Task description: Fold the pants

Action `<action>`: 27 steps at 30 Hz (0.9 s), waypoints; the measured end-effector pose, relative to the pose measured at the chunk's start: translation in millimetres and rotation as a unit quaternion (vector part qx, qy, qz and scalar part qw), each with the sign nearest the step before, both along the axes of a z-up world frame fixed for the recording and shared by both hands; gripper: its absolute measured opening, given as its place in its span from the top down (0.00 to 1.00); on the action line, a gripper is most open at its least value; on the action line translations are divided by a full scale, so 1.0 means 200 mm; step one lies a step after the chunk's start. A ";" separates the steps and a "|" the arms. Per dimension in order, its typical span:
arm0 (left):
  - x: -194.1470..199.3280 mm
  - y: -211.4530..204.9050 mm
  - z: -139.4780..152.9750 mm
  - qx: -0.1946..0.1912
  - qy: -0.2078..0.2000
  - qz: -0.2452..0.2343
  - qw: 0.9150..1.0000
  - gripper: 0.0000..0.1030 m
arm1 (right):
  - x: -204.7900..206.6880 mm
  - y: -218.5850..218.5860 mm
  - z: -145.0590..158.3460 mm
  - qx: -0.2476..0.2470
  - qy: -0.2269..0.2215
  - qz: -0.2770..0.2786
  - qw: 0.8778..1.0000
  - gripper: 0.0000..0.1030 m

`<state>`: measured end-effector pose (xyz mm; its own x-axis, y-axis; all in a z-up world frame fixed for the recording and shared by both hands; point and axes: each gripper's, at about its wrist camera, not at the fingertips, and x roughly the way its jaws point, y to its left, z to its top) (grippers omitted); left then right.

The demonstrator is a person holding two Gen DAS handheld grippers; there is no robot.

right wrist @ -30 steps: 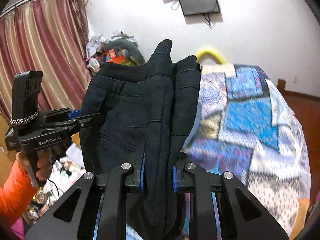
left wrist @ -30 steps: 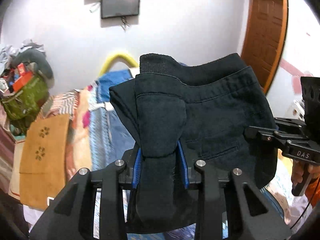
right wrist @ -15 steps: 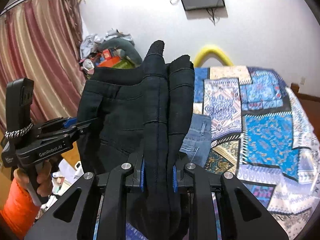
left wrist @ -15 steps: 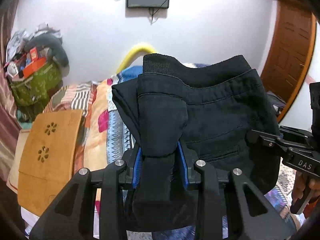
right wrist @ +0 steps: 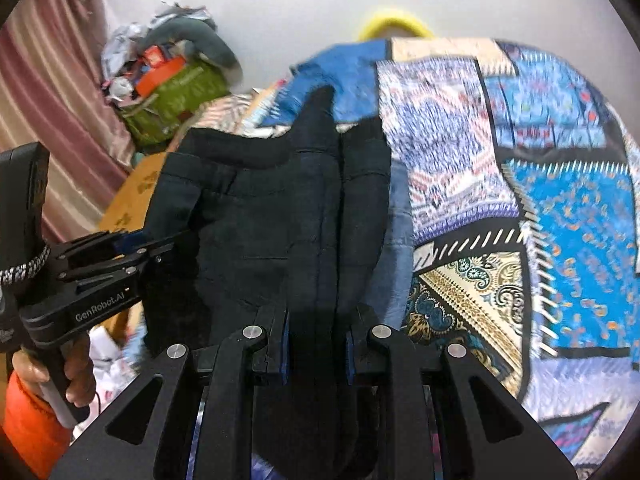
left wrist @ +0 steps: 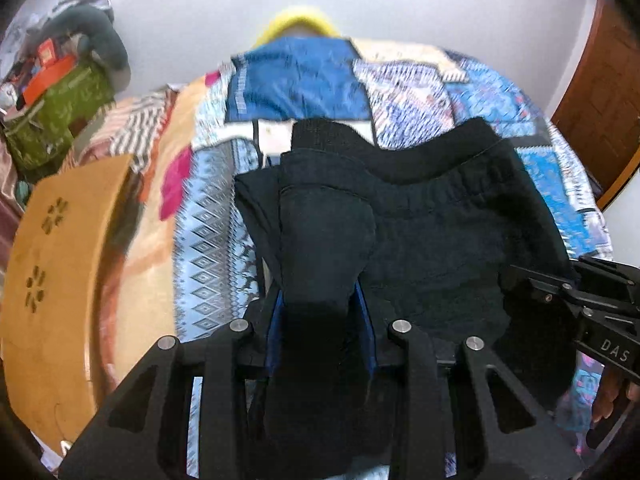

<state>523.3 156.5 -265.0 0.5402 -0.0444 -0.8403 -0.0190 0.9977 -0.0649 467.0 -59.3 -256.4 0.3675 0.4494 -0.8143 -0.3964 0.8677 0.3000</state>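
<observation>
Bed point(left wrist: 500, 92) under a patchwork quilt point(right wrist: 560, 208) of blue, white and tan panels, motion-blurred. Yellow headboard arc point(left wrist: 304, 20) at the far end against the wall. Striped and orange-pink cloth point(left wrist: 160, 148) lies along the bed's left side. Tan board point(left wrist: 52, 280) with flower cutouts at its left edge. Blue jeans point(right wrist: 400, 216) lie on the quilt, mostly hidden.

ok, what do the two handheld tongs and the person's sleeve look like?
Both tongs are matte black with silver pivot bolts and blue pads. The left tongs carry white "GenRobot.AI" lettering and a braided black-and-white cord; the right tongs read "DAS". The bright orange sleeve shows at the left hand.
</observation>
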 end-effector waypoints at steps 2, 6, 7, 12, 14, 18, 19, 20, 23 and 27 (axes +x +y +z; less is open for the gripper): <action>0.08 0.01 -0.10 -0.012 0.025 0.005 1.000 0.69 | 0.03 0.00 -0.06 -0.021 0.013 -0.002 1.000 0.81; 0.12 -0.02 -0.18 0.003 0.048 0.008 0.999 0.61 | 0.05 0.00 -0.16 -0.057 0.034 0.004 0.998 0.74; 0.12 -0.03 -0.18 0.008 0.047 0.007 0.999 0.58 | 0.04 -0.02 -0.16 -0.055 0.033 0.003 0.998 0.73; 0.04 -0.04 -0.13 0.032 0.040 0.005 0.999 0.57 | -0.05 -0.08 -0.09 -0.048 0.029 -0.007 0.998 0.68; -0.01 -0.04 -0.06 0.042 0.031 0.009 0.999 0.57 | -0.09 -0.11 -0.04 -0.049 0.018 -0.006 0.999 0.68; -0.14 -0.03 0.14 0.035 0.000 0.012 0.999 0.57 | -0.18 -0.15 0.11 -0.042 -0.020 -0.004 0.999 0.68; -0.19 -0.04 0.20 0.037 -0.012 0.014 0.999 0.57 | -0.22 -0.16 0.17 -0.035 -0.032 -0.002 0.999 0.68; -0.24 -0.05 0.28 0.041 -0.028 0.015 0.999 0.57 | -0.29 -0.18 0.27 -0.029 -0.052 -0.001 0.998 0.68; -0.42 -0.09 0.51 0.050 -0.077 0.011 0.996 0.57 | -0.43 -0.21 0.49 -0.008 -0.105 0.001 0.994 0.68; -0.70 -0.14 0.81 0.031 -0.138 -0.003 0.990 0.57 | -0.66 -0.26 0.79 0.017 -0.174 0.005 0.985 0.68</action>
<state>383.4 128.3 -103.0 0.7492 -0.0004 -0.6623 -0.0041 1.0000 -0.0053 335.5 -110.9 -99.0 0.6175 0.4786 -0.6242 -0.4881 0.8555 0.1731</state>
